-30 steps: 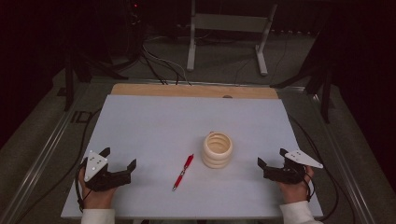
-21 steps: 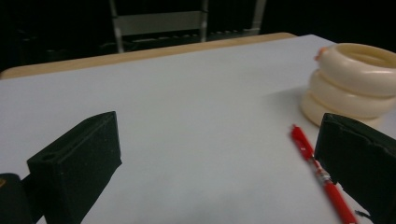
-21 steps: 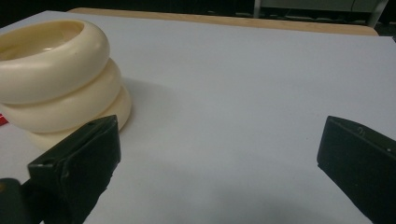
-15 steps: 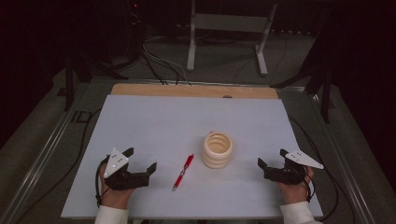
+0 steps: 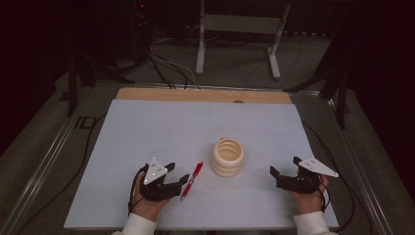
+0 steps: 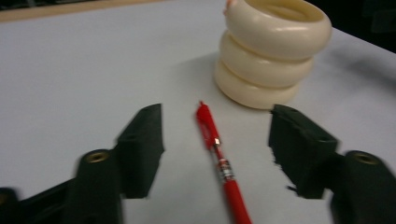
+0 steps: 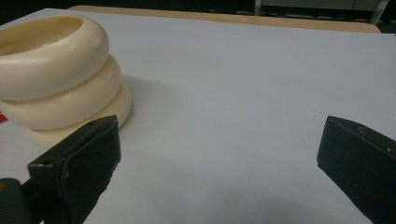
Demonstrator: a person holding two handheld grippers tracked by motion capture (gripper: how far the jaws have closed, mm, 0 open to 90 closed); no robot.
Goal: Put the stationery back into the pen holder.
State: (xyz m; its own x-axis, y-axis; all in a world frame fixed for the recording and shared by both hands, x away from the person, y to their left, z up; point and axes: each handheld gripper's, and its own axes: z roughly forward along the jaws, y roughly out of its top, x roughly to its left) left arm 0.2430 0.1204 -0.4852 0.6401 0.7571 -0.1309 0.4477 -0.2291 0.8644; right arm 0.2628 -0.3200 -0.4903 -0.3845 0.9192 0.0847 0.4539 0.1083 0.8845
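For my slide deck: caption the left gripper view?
Open left claw straddling a red pen on the table, cream ringed pot just beyond.

The right hand-held gripper point(image 7: 219, 163) has its jaws spread wide over bare white surface point(image 7: 243, 79). A cream ribbed holder point(image 7: 56, 70) stands upright beyond the left-hand jaw, apart from it.

Both grippers are matte black with thick, blocky jaws; the left gripper point(image 5: 177, 182) and the right gripper point(image 5: 280, 172) each carry a pale grey three-cornered plate on top, the left one marked with small dark dots. In the left gripper view, a round brass-coloured screw insert sits in each jaw arm. Black cables loop from the grippers around the hands, and the person wears white sleeves point(image 5: 139, 225).
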